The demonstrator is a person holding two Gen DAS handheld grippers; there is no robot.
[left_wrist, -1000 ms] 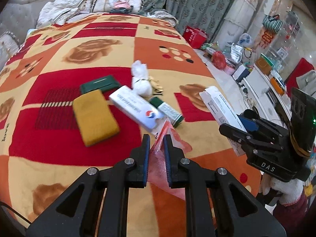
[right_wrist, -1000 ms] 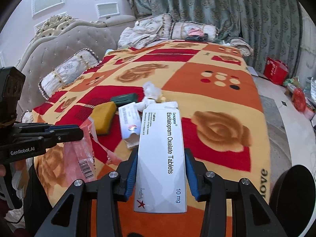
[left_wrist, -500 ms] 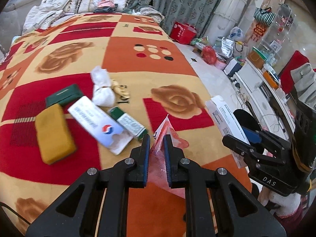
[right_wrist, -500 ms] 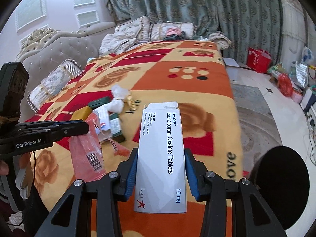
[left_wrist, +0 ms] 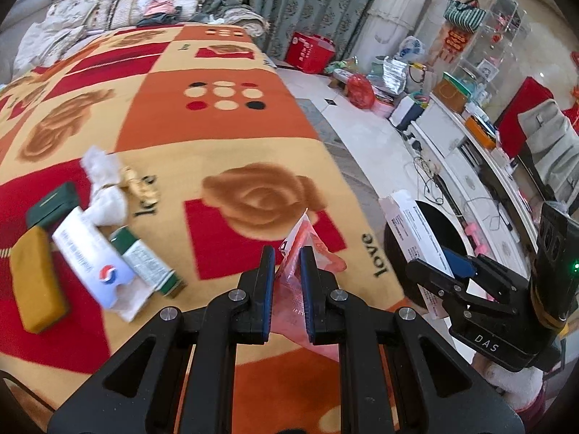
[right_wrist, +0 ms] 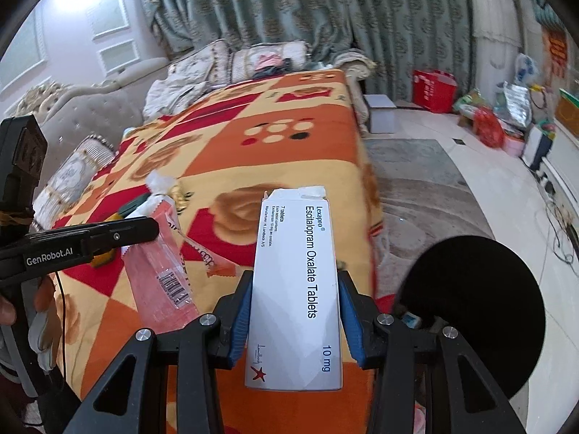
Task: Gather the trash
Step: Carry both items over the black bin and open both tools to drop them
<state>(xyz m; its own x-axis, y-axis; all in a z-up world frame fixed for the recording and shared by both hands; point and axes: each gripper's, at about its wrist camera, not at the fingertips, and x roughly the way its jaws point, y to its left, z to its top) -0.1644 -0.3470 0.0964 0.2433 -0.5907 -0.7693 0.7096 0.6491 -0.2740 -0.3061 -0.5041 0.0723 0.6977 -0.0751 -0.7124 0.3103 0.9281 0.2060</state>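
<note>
The right gripper (right_wrist: 295, 313) has its blue-padded fingers closed on the long side walls of a white Escitalopram tablet box (right_wrist: 295, 289), which sticks forward out of the jaws with its torn flap end foremost, held in the air off the corner of the patterned bed blanket (right_wrist: 275, 115) and just left of the round black trash bin (right_wrist: 481, 311) on the floor. As an emptied carton it is probably very light and only moderately stiff: squeezed across the broad faces it would likely cave in, so the narrow edges, where it is taken now, look the better hold. The left gripper (left_wrist: 286, 275) is pinched nearly shut on a pink plastic wrapper (left_wrist: 307, 242), limp, thin and likely slippery film that hangs below the fingers; a firm pinch well into the sheet seems safest. Further from the bin, on the blanket, lie a crumpled white tissue (left_wrist: 105, 188), a white-and-blue carton (left_wrist: 96, 260), a green-and-white box (left_wrist: 146, 260), a dark green box (left_wrist: 54, 204) and a mustard-yellow block (left_wrist: 36, 282).
</note>
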